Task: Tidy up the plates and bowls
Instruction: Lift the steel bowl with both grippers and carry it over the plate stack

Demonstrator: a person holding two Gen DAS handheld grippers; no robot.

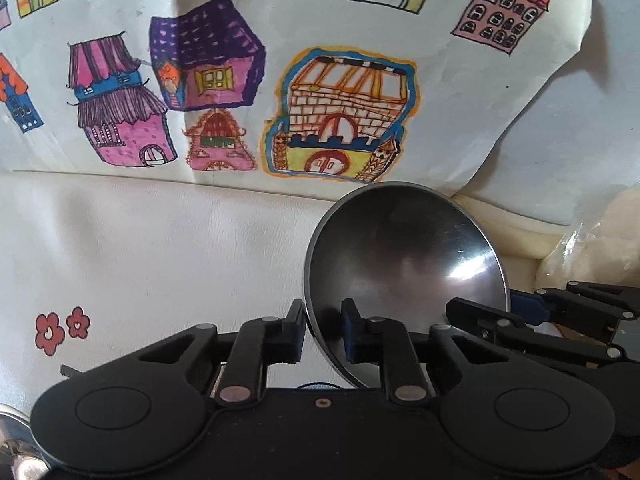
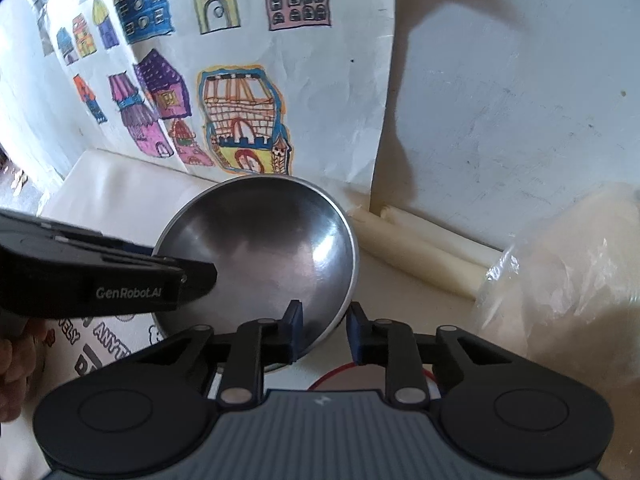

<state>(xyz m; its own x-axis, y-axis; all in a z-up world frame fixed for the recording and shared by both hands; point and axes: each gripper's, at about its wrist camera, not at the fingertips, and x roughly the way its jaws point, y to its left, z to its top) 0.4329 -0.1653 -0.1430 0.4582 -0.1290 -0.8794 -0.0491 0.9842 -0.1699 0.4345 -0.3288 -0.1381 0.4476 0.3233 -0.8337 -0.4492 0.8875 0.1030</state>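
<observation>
Both your grippers are on one steel bowl (image 1: 404,276); left gripper (image 1: 325,330) pinches its rim at 7 o'clock, right gripper (image 2: 323,330) straddles the rim at 5 (contact unclear); bowl's tilted up before the house drawing (image 1: 224,80).

Left wrist view: the lower edge of the steel bowl (image 1: 404,264) is hidden behind the left claw (image 1: 323,334), so its contact with the tabletop (image 1: 160,260) cannot be seen. A shiny metal item (image 1: 14,446) at the lower left corner is cut off by the frame; its kind cannot be told. The right claw (image 1: 532,304) is partly hidden behind the bowl's rim. Right wrist view: the left claw (image 2: 200,274) covers the bowl's (image 2: 272,248) left side. Printed lettering (image 2: 108,340) beneath is partly covered and unreadable. A red ring (image 2: 336,374) is mostly hidden. The contents of the plastic bag (image 2: 568,276) are blurred.
</observation>
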